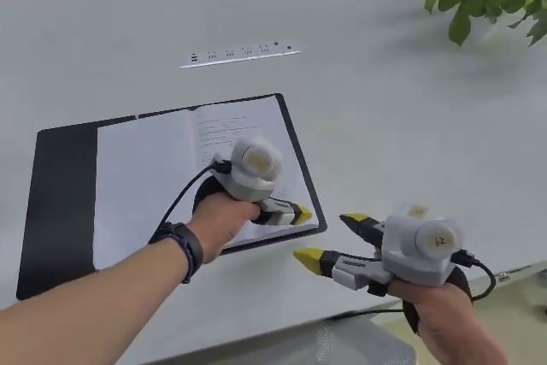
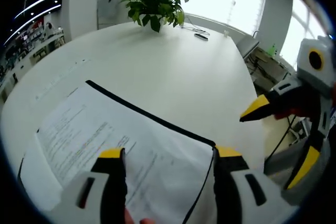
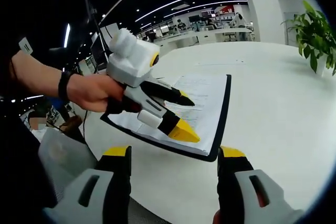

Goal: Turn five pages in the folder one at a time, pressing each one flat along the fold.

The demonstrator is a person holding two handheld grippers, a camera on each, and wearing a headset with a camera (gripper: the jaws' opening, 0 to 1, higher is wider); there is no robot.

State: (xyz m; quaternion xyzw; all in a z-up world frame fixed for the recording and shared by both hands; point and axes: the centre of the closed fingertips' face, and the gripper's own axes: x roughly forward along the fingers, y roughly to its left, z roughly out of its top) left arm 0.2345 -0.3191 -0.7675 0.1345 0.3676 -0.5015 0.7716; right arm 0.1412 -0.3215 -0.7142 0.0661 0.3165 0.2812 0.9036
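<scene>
The folder [image 1: 171, 168] lies open near the worktop's [image 1: 385, 83] front edge. The left gripper [image 1: 295, 211], jaws apart and empty, is over the right page's [image 1: 244, 130] outer corner, likely to lift it; the right gripper [image 1: 332, 238], also open and empty, hangs just beside.

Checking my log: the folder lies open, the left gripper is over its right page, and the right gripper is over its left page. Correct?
Not quite. The right gripper is off the folder, over bare table beside its near right corner; the head view shows it. The rest holds.
</scene>
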